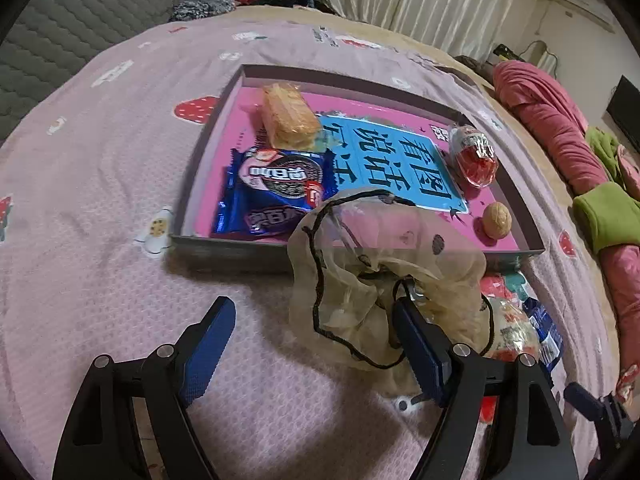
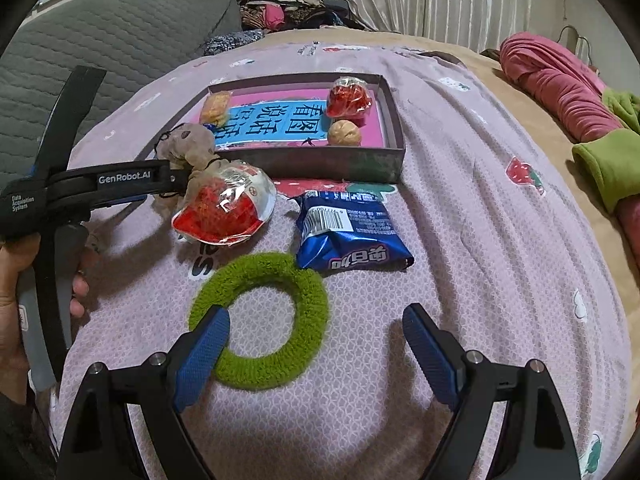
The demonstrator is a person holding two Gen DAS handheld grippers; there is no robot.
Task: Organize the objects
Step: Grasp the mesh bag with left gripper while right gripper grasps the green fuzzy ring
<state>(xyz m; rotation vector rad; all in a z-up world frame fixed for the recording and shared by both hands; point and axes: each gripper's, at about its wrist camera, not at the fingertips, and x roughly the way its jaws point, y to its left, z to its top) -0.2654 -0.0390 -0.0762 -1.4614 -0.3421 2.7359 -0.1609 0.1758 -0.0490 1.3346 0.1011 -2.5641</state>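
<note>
My left gripper (image 1: 312, 308) is open just in front of the box (image 1: 224, 248). A sheer beige drawstring pouch (image 1: 380, 272) slumps against its right finger (image 1: 420, 348) and leans on the box's front wall. The box holds a wrapped cake (image 1: 290, 116), a blue cookie packet (image 1: 276, 188), a red snack packet (image 1: 476, 156) and a walnut (image 1: 497, 220). My right gripper (image 2: 316, 314) is open and empty over the bedspread. A fuzzy green ring (image 2: 260, 320) lies beside its left finger (image 2: 204, 360). Beyond lie a red-and-white packet (image 2: 228, 208) and a blue packet (image 2: 348, 228).
Everything sits on a pink strawberry-print bedspread (image 2: 480, 240). Rolled pink and green bedding (image 2: 560, 80) lines the right side. A grey quilted headboard (image 2: 100, 40) and a clothes pile stand behind. A person's hand (image 2: 12, 280) holds the left gripper's handle.
</note>
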